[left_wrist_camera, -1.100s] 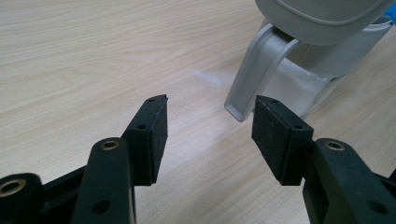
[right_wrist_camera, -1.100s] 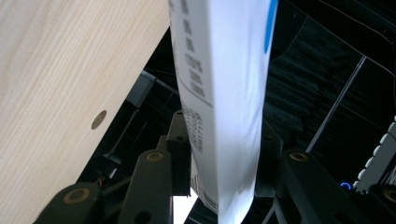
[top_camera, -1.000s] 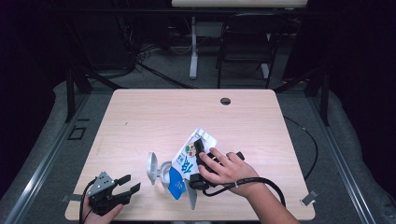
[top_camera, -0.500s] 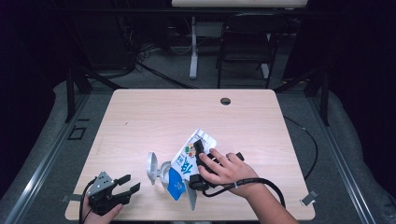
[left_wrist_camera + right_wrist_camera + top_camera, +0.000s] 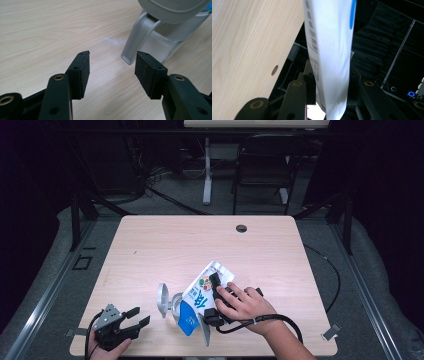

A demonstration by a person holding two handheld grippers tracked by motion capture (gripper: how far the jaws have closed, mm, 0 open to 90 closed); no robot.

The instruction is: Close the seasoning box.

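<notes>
A white and blue pouch leans tilted over a small grey container whose round lid stands open. My right gripper is shut on the pouch, its jaws having just closed further on it. In the right gripper view the pouch runs up between the pads of that gripper. At the near left corner my left gripper rests open, apart from the container. In the left gripper view its jaws hold nothing, and the grey container stands just beyond the right pad.
The wooden table has a cable hole near its far edge. A black cable loops from the right hand. A chair and desk legs stand beyond the table in a dark room.
</notes>
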